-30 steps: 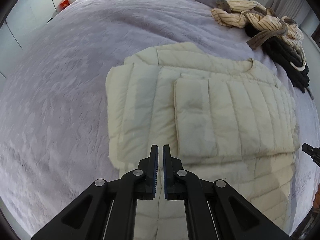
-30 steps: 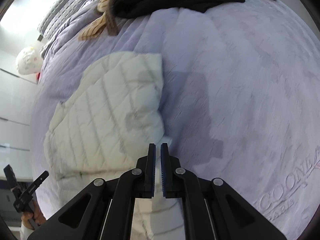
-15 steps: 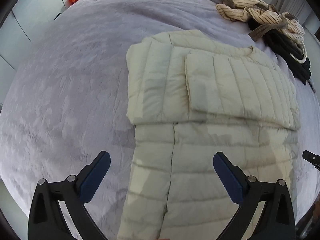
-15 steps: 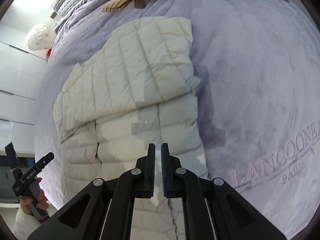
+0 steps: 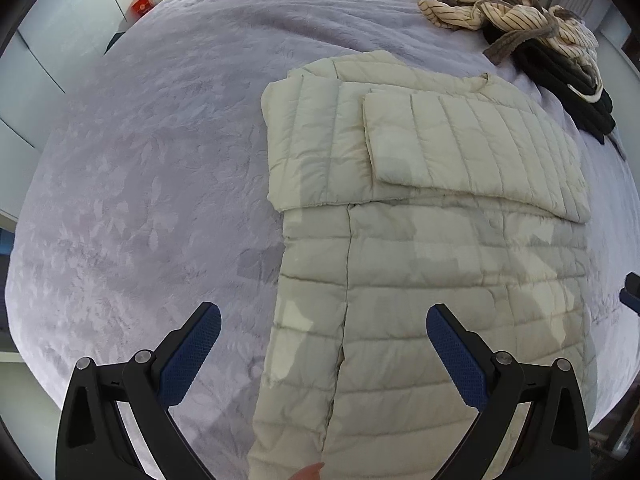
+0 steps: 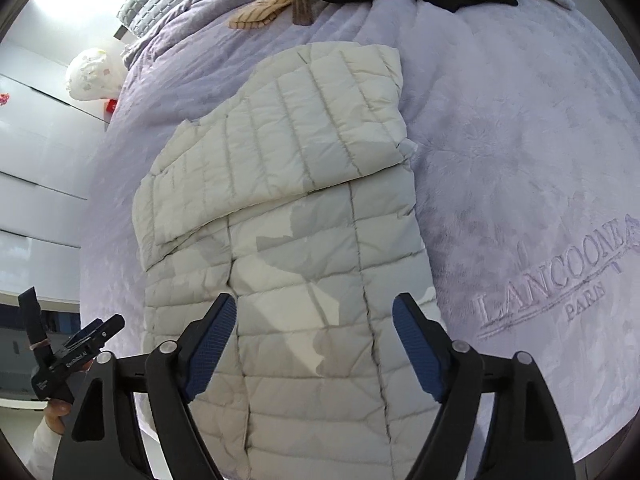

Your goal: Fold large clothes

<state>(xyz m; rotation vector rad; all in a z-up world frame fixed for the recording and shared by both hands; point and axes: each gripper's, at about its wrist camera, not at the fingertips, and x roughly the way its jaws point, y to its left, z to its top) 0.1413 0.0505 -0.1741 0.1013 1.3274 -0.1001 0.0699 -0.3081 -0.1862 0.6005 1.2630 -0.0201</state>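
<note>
Moved: both grippers have lifted back from the jacket's folded top.
Left gripper (image 5: 323,334): steeply down, jaws released, empty.
Right gripper (image 6: 314,324): jaws opening, empty.
Jacket (image 5: 432,240): on bed (image 5: 140,200), below and ahead of jaws.

Wide stretch of bare lavender bedspread (image 5: 140,200) left of cream quilted jacket (image 5: 420,240); open passage there. Second bare stretch right of jacket, around embroidered lettering (image 6: 560,276). Far end of bed blocked: heap of striped garment (image 5: 508,12) and black clothing (image 5: 568,80), lying apart from jacket's collar end. Left edge of bed bounded by white cabinet fronts (image 6: 36,160). Other gripper (image 6: 72,352) in person's hand occupies near left corner.
</note>
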